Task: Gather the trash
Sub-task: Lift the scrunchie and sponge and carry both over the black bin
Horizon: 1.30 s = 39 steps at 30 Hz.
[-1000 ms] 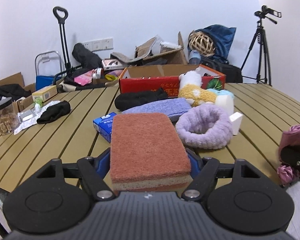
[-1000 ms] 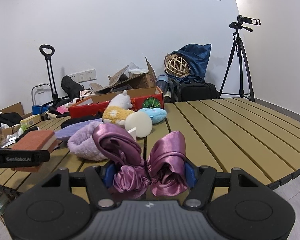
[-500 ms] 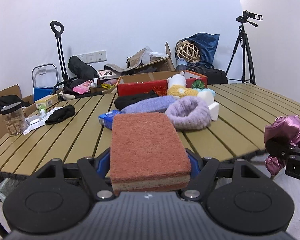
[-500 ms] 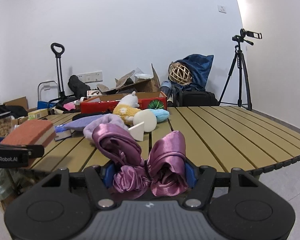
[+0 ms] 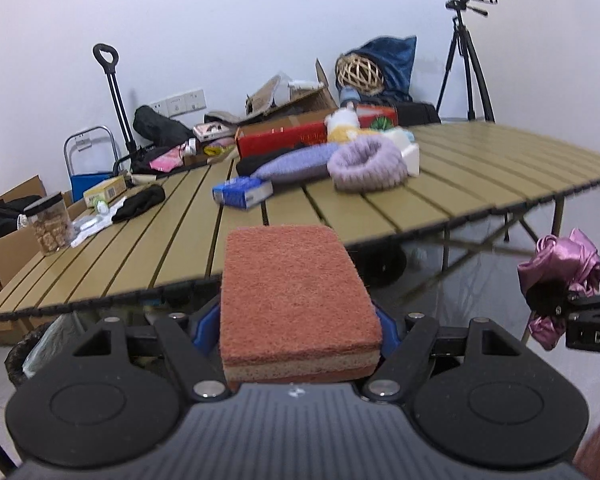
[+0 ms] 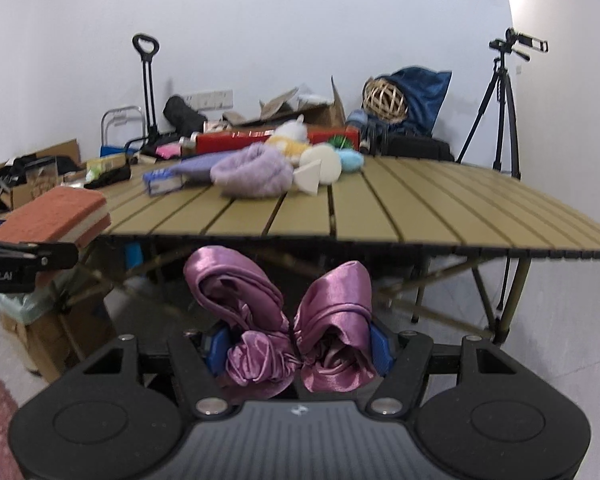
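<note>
My left gripper is shut on a thick orange scouring sponge, held flat in front of the slatted table's near edge. My right gripper is shut on a crumpled purple satin cloth, carried below the table edge. In the left wrist view the satin cloth shows at the right, beside the right gripper's side. The sponge shows at the left of the right wrist view, level with the tabletop.
On the table lie a lilac fuzzy band, a blue box, black cloths, a jar, a red box and plush toys. A lined bin and cardboard boxes stand under the table's left. A tripod stands at the back right.
Both grippers have pulled back from over the table and sunk a little, past its near edge. The sponge and satin cloth stay gripped. The table now looks farther and higher.
</note>
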Motion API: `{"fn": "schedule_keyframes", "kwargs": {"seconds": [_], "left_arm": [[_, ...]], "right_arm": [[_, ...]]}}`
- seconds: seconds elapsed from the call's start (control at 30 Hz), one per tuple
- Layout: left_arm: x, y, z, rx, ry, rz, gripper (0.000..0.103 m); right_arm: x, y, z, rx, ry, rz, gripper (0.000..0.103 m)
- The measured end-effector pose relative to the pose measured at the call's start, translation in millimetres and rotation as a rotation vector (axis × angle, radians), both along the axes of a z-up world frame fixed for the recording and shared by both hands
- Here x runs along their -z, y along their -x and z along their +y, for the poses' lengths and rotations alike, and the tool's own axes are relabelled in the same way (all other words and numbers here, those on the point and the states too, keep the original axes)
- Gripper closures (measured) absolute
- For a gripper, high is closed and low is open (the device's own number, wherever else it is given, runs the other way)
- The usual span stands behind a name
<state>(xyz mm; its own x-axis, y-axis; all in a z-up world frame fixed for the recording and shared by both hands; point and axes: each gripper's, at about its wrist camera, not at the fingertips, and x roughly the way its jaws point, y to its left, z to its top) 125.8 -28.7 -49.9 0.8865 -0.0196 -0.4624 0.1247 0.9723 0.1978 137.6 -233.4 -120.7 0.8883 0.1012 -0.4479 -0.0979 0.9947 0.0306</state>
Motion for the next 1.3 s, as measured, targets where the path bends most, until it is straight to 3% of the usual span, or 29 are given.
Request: {"fn": "schedule_keyframes", "kwargs": {"seconds": [0.67, 1.3], "left_arm": [[55, 19, 27, -0.035, -0.033, 0.249, 0.028], [94, -13, 53, -0.128, 0.012, 0.444, 0.028]], "right_arm": [[58, 25, 29, -0.049, 0.022, 0.335, 0.038], [79, 4, 42, -0.059, 0.058, 0.459, 0.038]]}}
